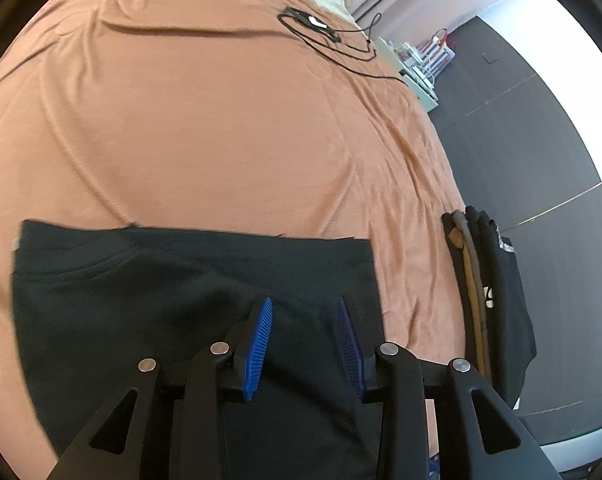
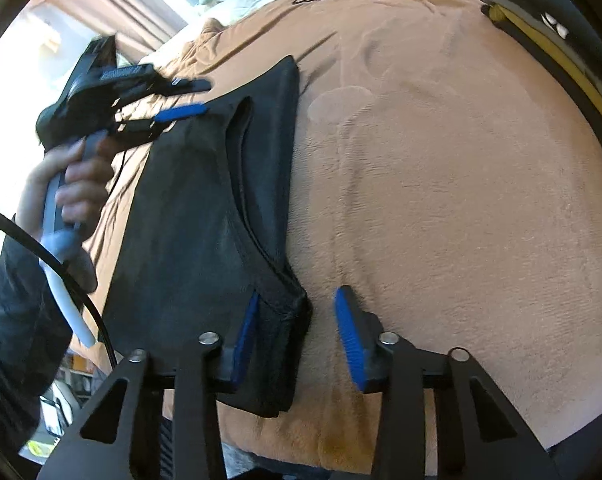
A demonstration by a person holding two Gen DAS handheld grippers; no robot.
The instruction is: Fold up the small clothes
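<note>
Lying flat on the bed (image 1: 221, 120), the black garment (image 1: 181, 280) looks soft, light and limp, so it should be taken at a folded edge or corner. The left gripper (image 1: 305, 304) hovers over it, fingers apart, nothing between them. The right gripper (image 2: 297, 300) straddles the near corner, fingers apart, apparently not yet pinching. A folded stack (image 1: 485, 280) sits nearby.

Orange-brown bedspread (image 1: 221, 120), dark floor (image 1: 541, 140), bright window (image 2: 17, 52) w/ curtains (image 2: 113, 4).
</note>
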